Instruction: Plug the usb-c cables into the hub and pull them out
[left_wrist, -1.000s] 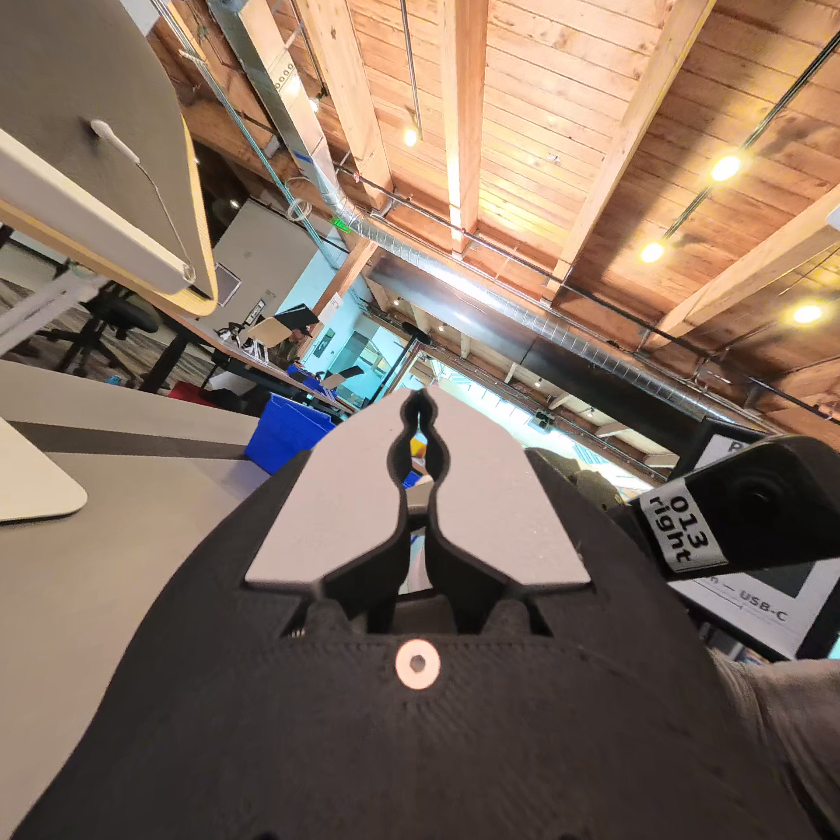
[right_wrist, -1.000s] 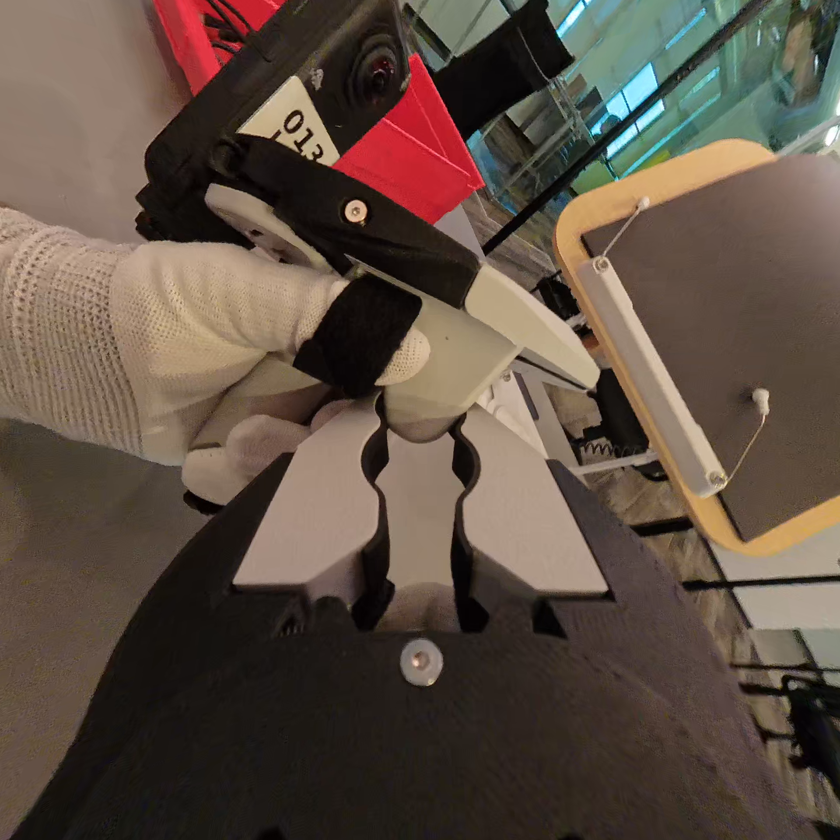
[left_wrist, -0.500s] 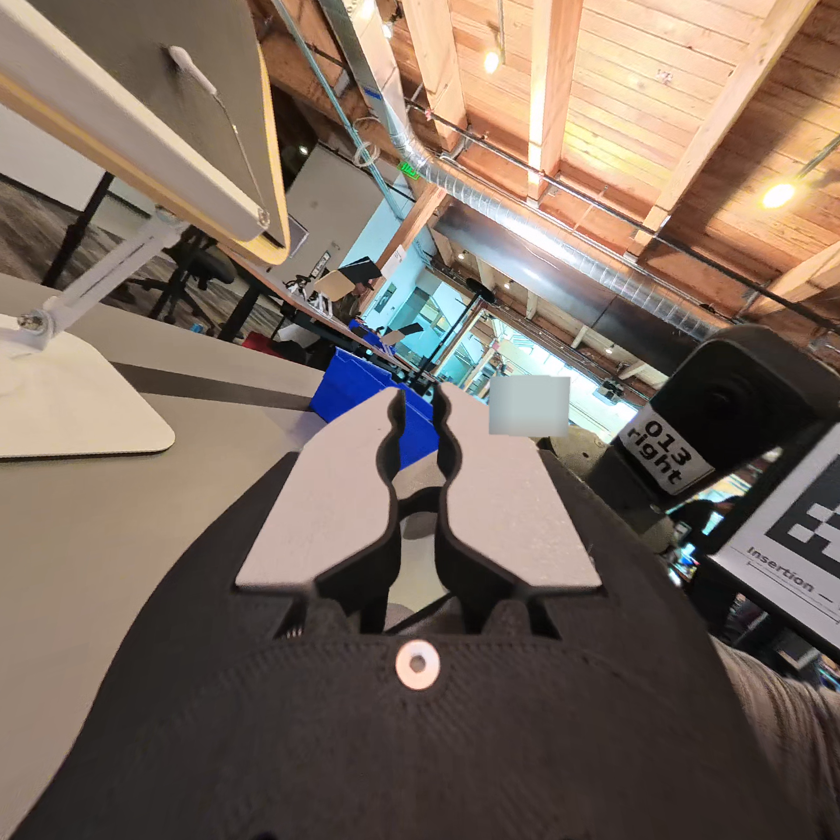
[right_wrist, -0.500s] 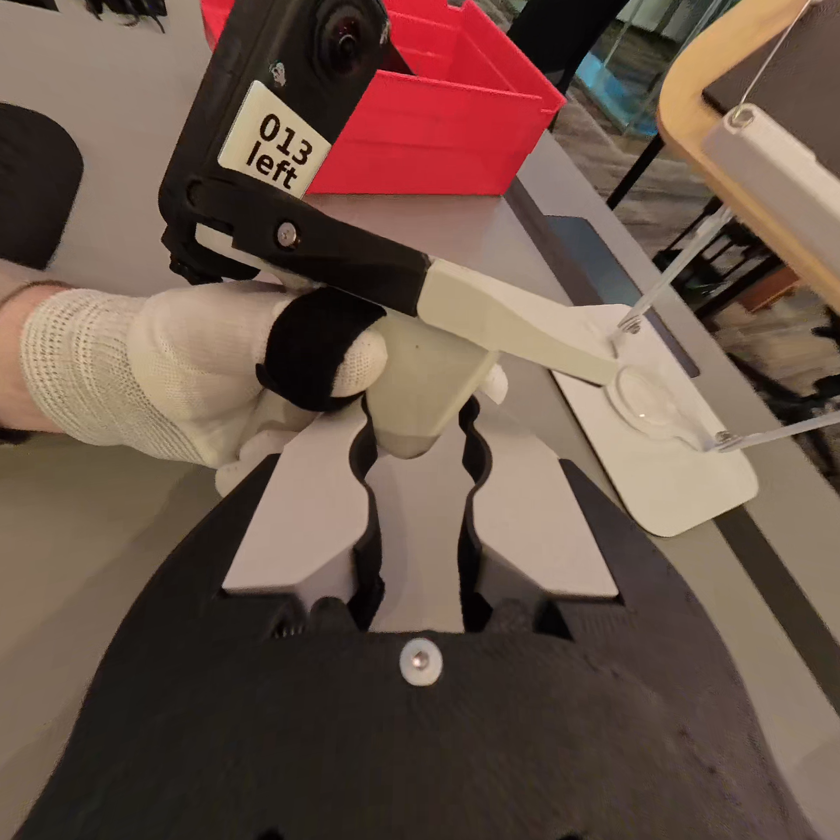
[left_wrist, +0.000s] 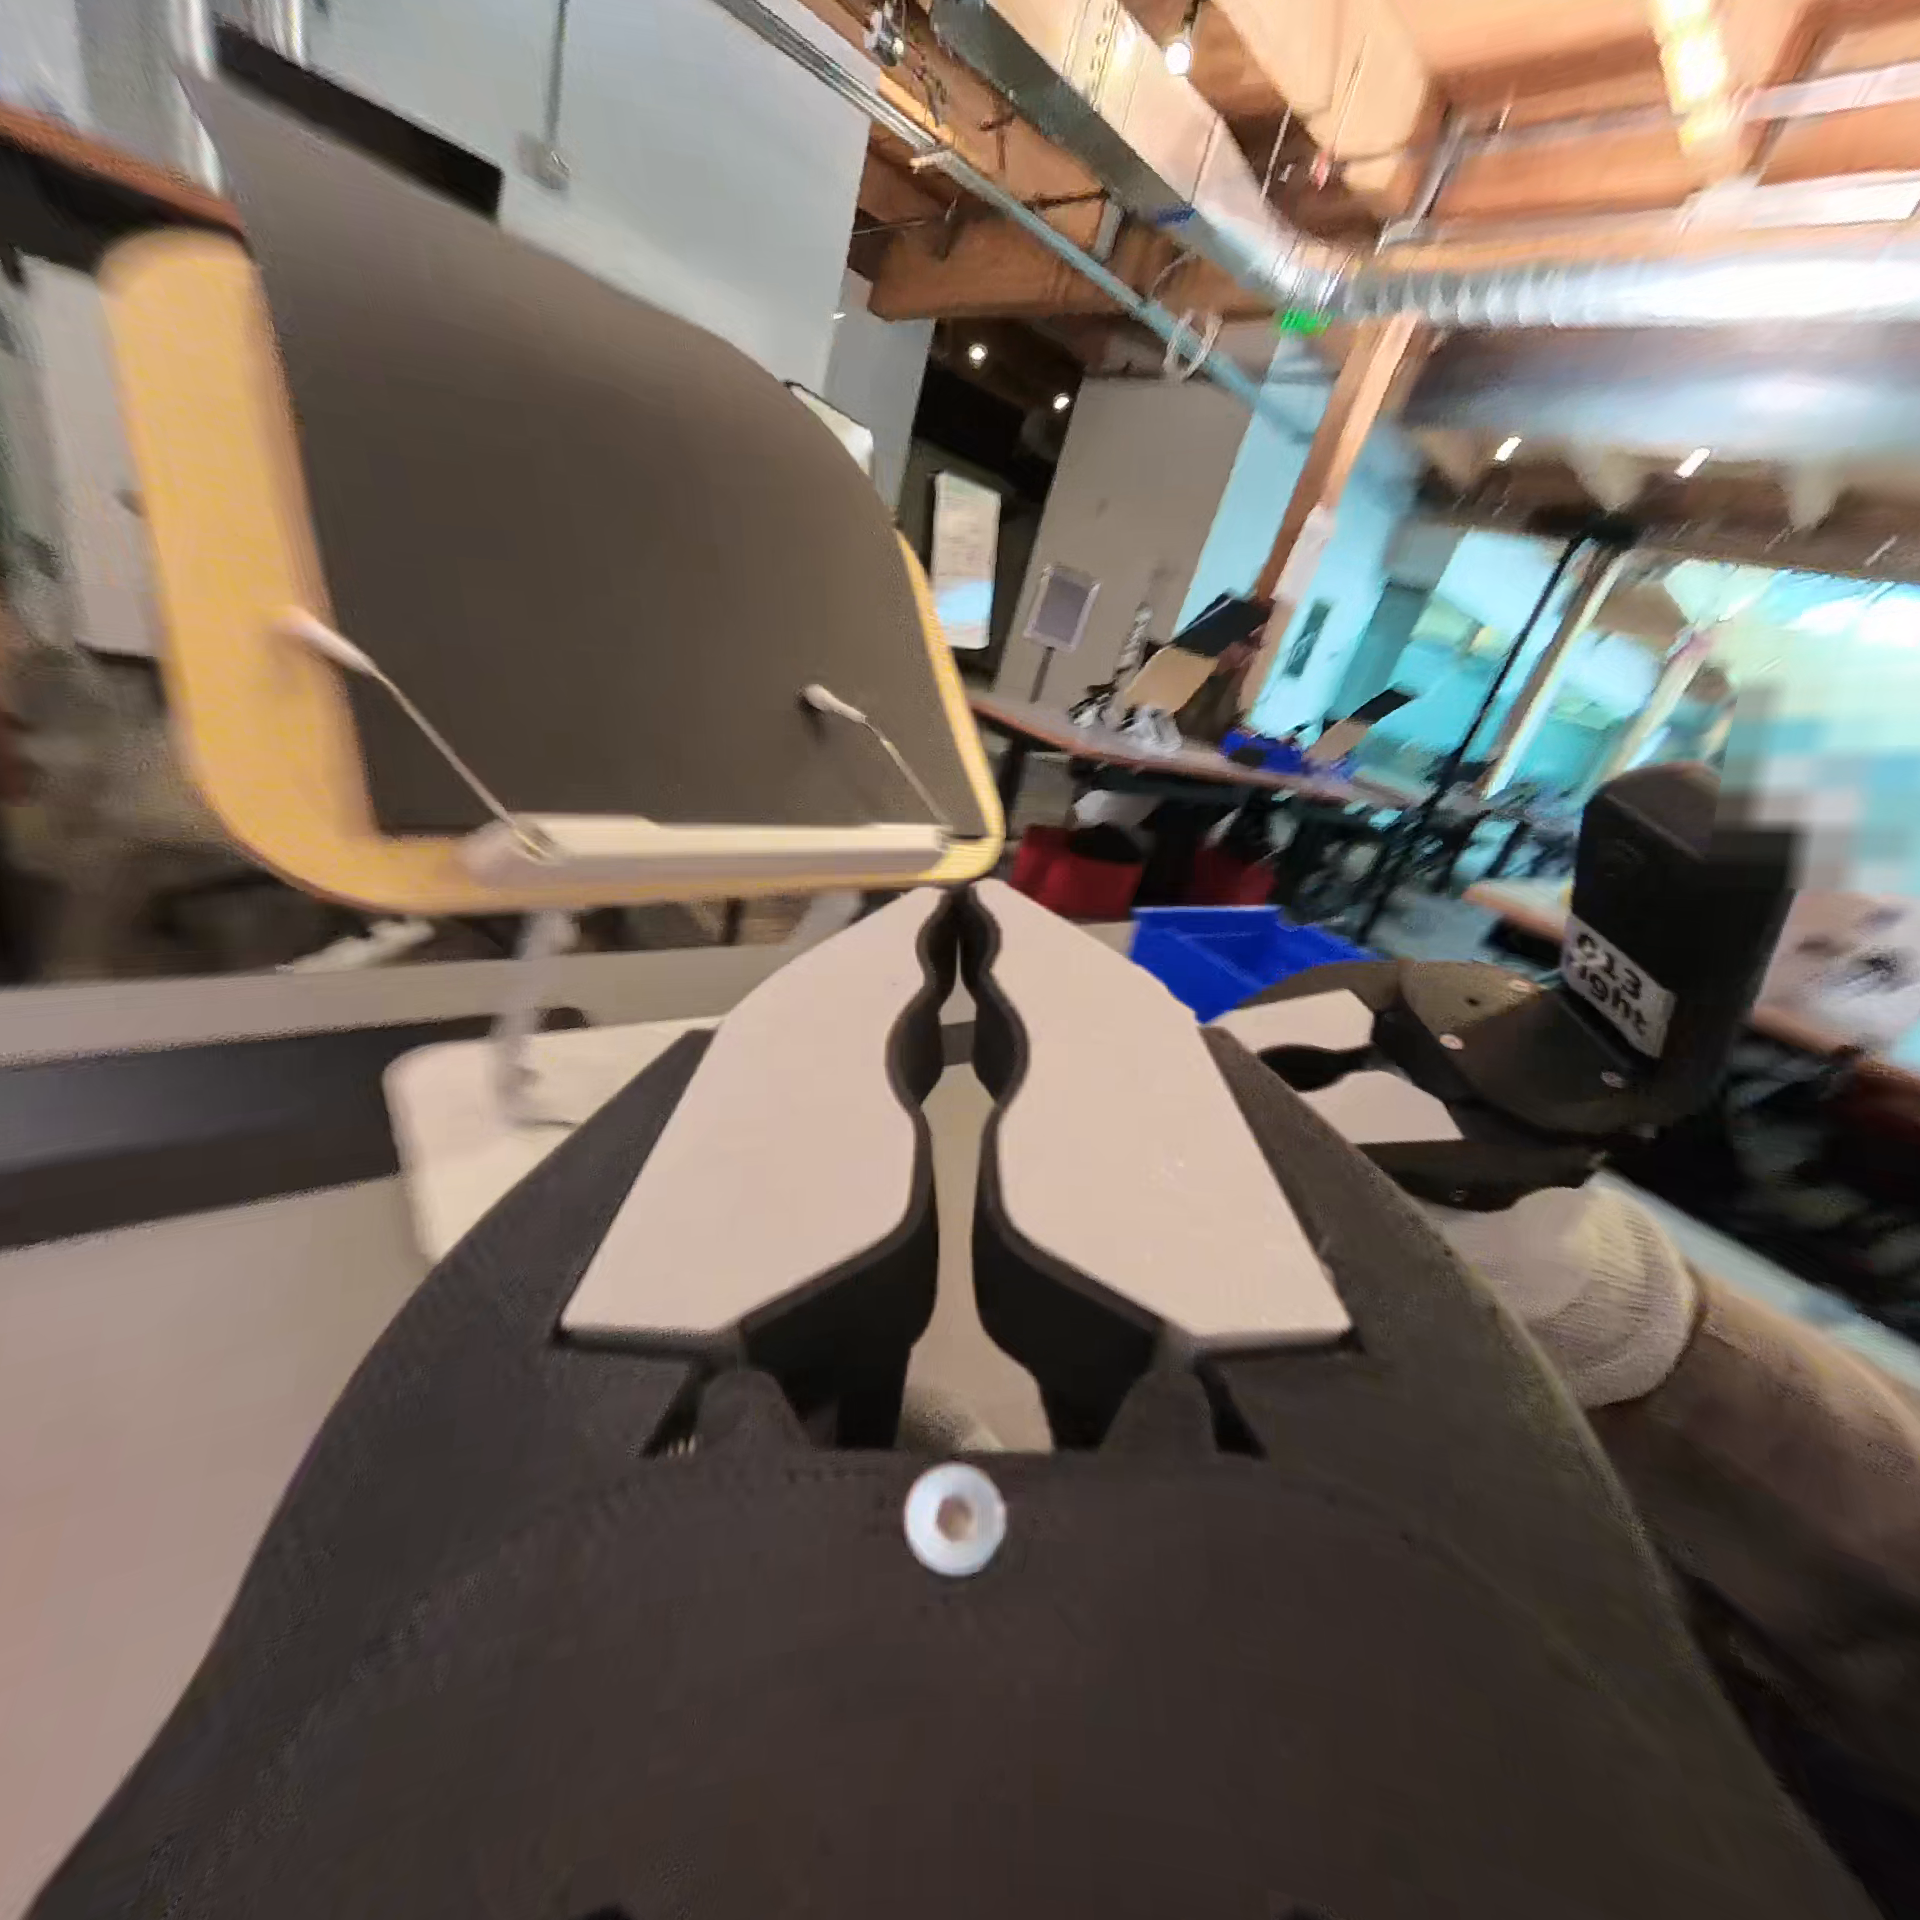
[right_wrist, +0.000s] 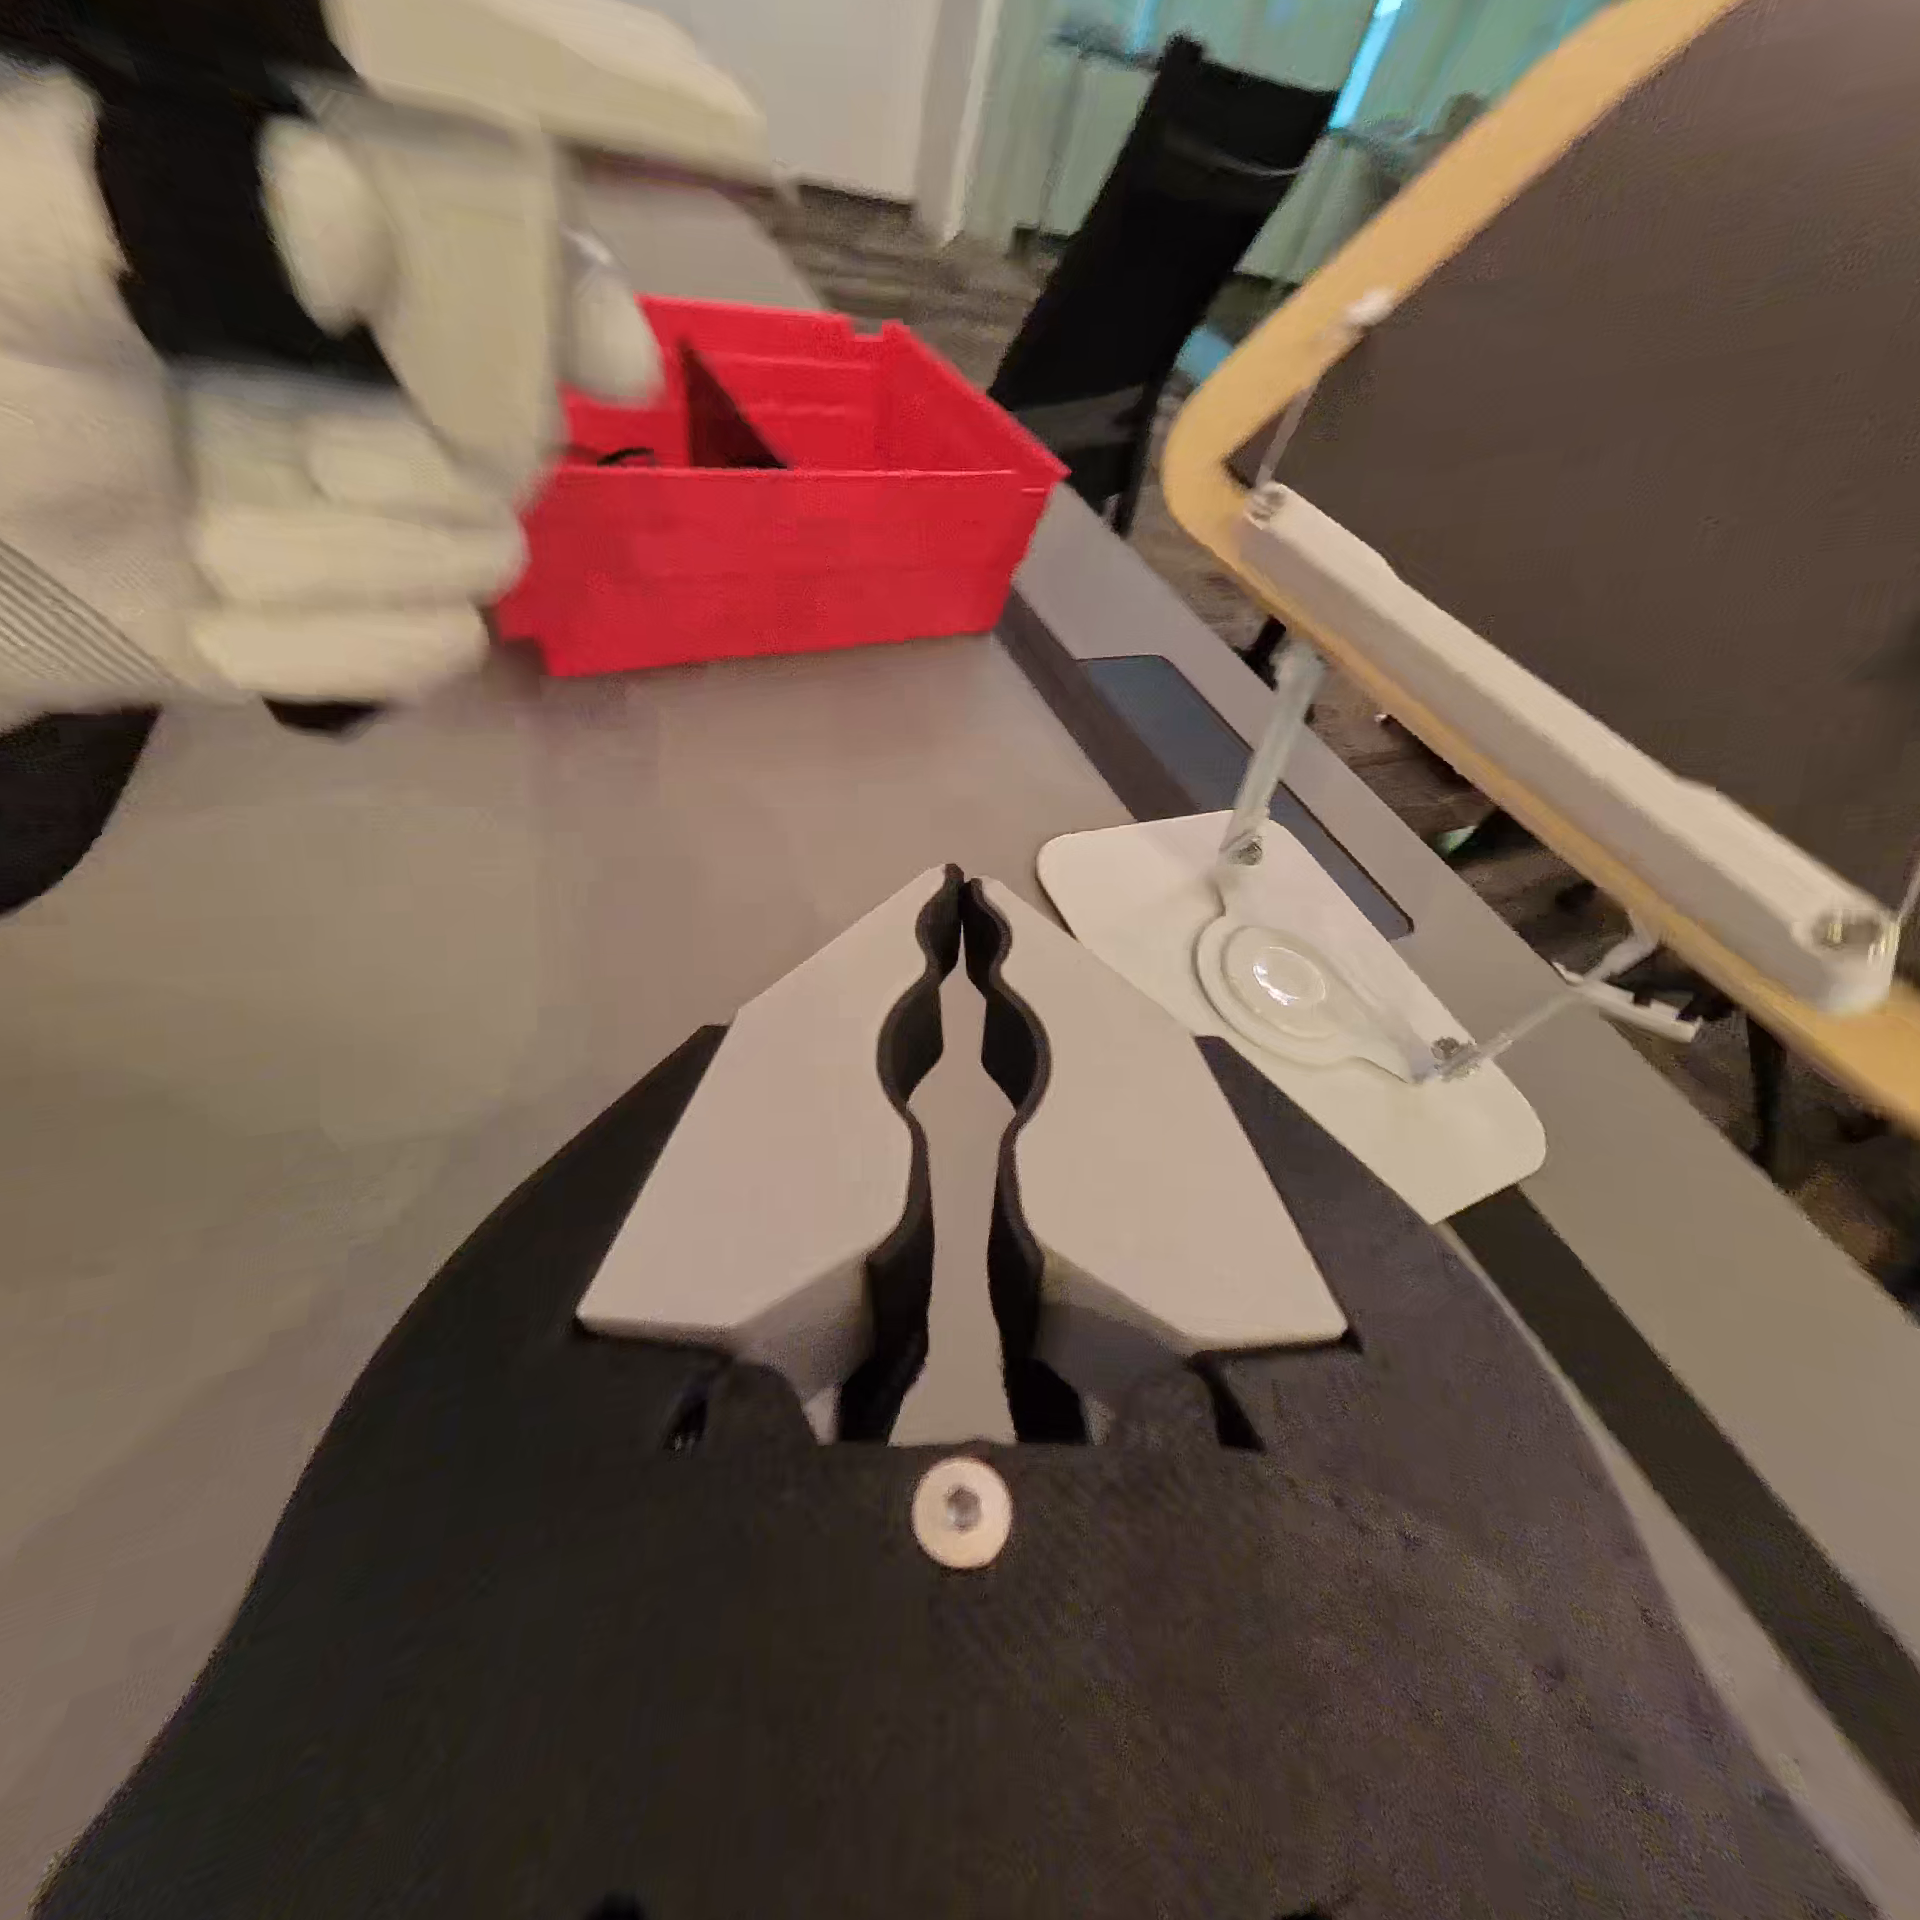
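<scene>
No hub or USB-C cable shows in either view. My left gripper (left_wrist: 958, 906) is shut with nothing between its grey fingers, held above the grey table (left_wrist: 156, 1351). My right gripper (right_wrist: 960, 883) is shut and empty too, above the same table (right_wrist: 468, 935). The right gripper also shows at the right of the left wrist view (left_wrist: 1351, 1039), held by a white-gloved hand (left_wrist: 1579, 1278). The left gripper's handle and its gloved hand (right_wrist: 312, 468) show blurred at the upper left of the right wrist view.
A dark board with a tan rim (left_wrist: 540, 582) stands on a white base plate (left_wrist: 447, 1122) ahead; it also shows in the right wrist view (right_wrist: 1621, 416), base plate (right_wrist: 1351, 1039). A red bin (right_wrist: 769, 540) sits at the table's far edge. A blue bin (left_wrist: 1236, 951) lies beyond. Across from one pair of fingers to the other is roughly 12 cm.
Both grippers have tilted down and swung toward the table and the board stand. Both have closed from slightly open to shut. The left hand has moved up and left in the right view.
</scene>
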